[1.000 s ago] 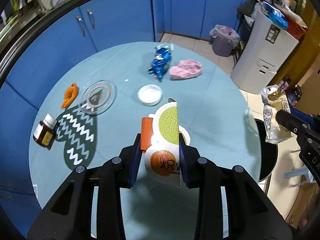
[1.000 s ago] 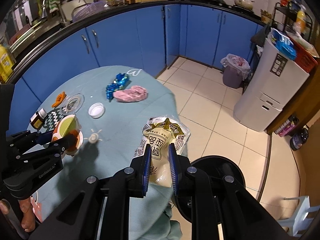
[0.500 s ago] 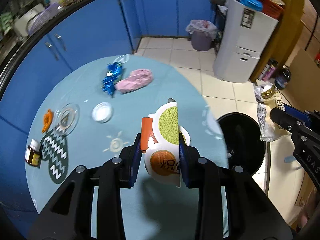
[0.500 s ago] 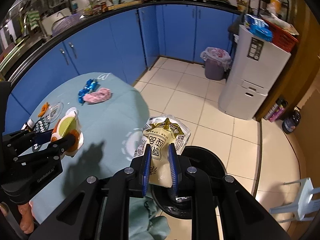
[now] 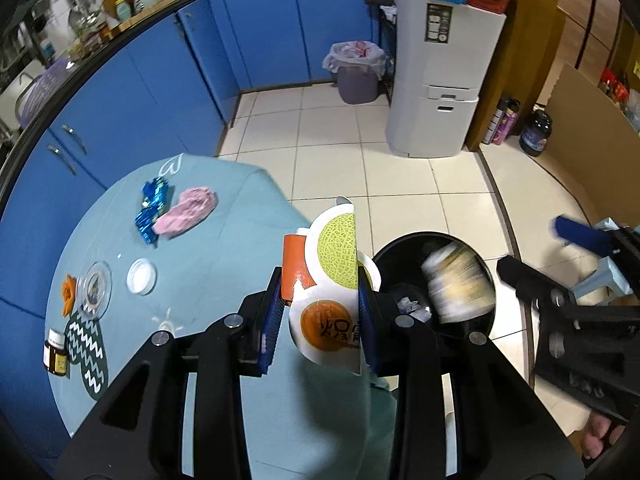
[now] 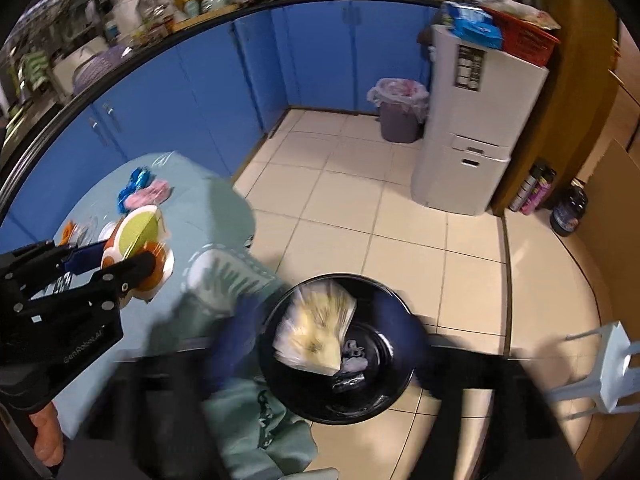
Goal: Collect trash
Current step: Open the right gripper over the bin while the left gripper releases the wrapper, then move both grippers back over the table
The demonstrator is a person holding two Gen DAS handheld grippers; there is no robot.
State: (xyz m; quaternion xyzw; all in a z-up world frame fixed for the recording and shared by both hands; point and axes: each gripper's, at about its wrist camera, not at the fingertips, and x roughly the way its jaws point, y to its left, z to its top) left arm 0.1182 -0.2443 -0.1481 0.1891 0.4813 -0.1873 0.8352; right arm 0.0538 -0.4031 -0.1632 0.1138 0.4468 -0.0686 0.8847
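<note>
My left gripper (image 5: pixel 318 280) is shut on a flattened white paper package (image 5: pixel 334 252) printed with a green melon and an orange disc, held over the table's edge beside the black trash bin (image 5: pixel 420 237). My right gripper (image 6: pixel 318 344), blurred, hangs over the bin (image 6: pixel 384 372) with its jaws opening. The yellow snack bag (image 6: pixel 316 332) is free of the pads and is dropping into the bin; it also appears as a blurred bag (image 5: pixel 456 288) in the left wrist view. A blue wrapper (image 5: pixel 154 206) and a pink crumpled piece (image 5: pixel 188 216) lie at the table's far side.
On the teal table (image 5: pixel 224 240) are a white lid (image 5: pixel 141 282), a glass dish (image 5: pixel 95 288), orange peel (image 5: pixel 69 294), a brown jar (image 5: pixel 56 356) and a zigzag mat (image 5: pixel 86 354). A lined grey bin (image 5: pixel 356 74) and a white cabinet (image 5: pixel 440 80) stand across the tiled floor.
Both grippers swung from over the table to the black bin. The right gripper's jaws spread and let go of the yellow bag, which now falls into the bin. The left still holds its package.
</note>
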